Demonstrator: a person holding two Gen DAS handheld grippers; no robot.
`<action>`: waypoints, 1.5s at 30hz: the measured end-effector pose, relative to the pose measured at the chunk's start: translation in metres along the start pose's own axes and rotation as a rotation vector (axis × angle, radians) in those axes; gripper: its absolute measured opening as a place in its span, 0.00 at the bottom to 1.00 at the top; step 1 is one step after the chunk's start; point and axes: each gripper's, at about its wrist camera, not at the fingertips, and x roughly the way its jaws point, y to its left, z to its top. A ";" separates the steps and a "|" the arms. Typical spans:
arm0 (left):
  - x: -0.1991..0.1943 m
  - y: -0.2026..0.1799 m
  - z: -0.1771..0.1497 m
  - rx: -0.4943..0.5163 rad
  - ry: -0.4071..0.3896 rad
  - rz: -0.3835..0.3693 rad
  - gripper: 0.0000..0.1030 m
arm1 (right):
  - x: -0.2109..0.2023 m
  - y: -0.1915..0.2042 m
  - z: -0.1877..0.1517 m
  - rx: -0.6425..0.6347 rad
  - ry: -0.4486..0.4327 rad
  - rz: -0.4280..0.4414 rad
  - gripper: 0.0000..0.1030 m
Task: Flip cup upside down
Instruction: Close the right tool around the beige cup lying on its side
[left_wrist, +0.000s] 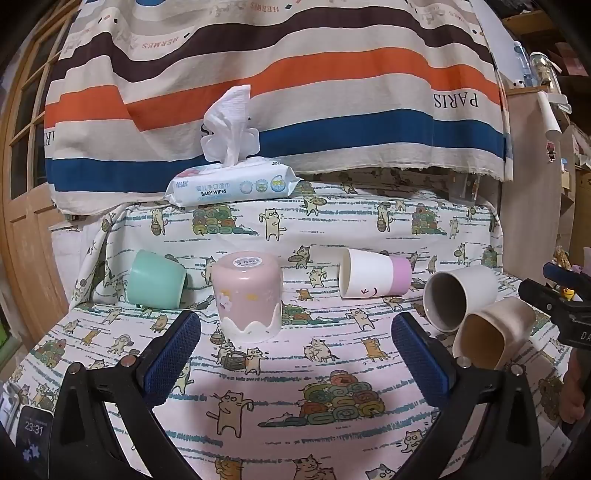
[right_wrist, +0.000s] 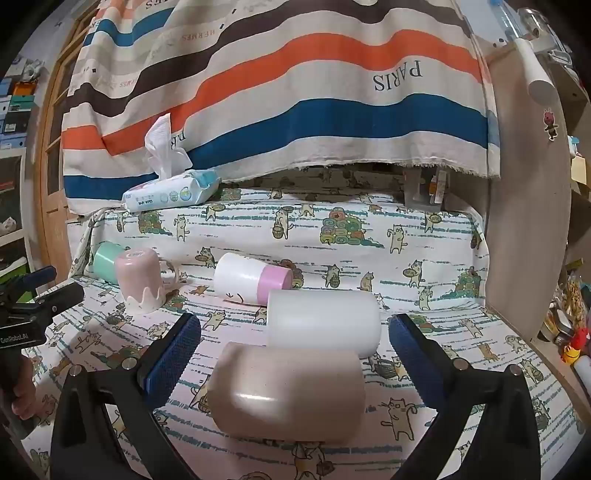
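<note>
Covering the worktop (left_wrist: 332, 369), a cat-print cloth (right_wrist: 424, 229) holds a pink cup (left_wrist: 249, 297) upside down; striped fabric (left_wrist: 295, 74) hangs behind, both grippers' jaws released.

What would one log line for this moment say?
left gripper: open, empty | right gripper: open, empty | pink cup: upside down | beige cup: on its side
</note>
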 end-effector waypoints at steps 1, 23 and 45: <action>0.000 0.000 0.000 0.000 0.000 0.000 1.00 | 0.000 -0.001 0.000 0.002 0.003 -0.001 1.00; 0.000 0.000 0.000 -0.005 -0.001 0.000 1.00 | 0.009 -0.009 0.000 0.054 0.052 -0.015 1.00; -0.002 0.003 0.002 -0.006 0.003 0.000 1.00 | 0.014 -0.013 -0.002 0.073 0.075 -0.004 1.00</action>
